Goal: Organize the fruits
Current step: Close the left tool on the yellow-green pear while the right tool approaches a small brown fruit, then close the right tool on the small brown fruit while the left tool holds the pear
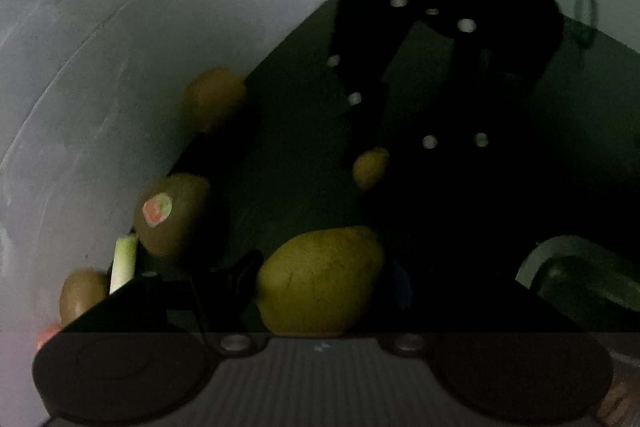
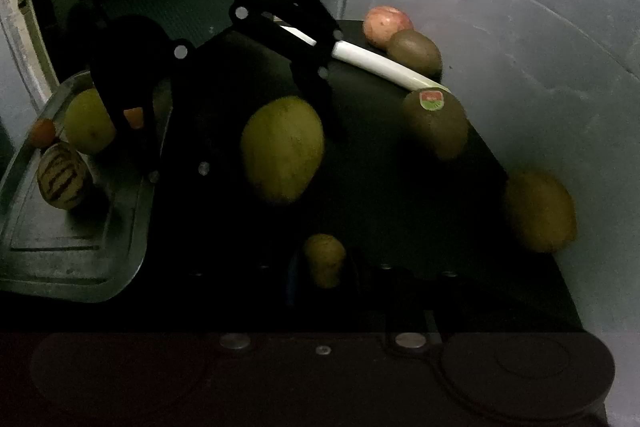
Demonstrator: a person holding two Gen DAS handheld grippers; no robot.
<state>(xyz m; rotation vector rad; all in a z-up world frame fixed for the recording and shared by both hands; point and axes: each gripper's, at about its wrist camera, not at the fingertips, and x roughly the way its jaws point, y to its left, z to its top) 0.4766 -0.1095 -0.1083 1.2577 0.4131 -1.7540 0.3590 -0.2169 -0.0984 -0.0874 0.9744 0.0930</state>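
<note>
Fruit positions, as we find them. Big yellow-green fruit sits gripped in the left claw; the near finger presses its side, and the far finger is lost in shadow. Small yellow-green fruit is clenched in the right claw, low over the middle of the desk.

Surface: the desk is black and matte and the light is very dim. A metal tray lies at its left end, holding a pale green fruit, a striped fruit and a small orange one.

Edges: we note the far edge running diagonally against a pale grey surface. Along that edge lie a stickered kiwi, a second kiwi, a pink fruit, a white stalk and a dull yellow fruit.

Open room: bare black desk shows between the two claws and the edge row. The tray's near half is bare metal.
</note>
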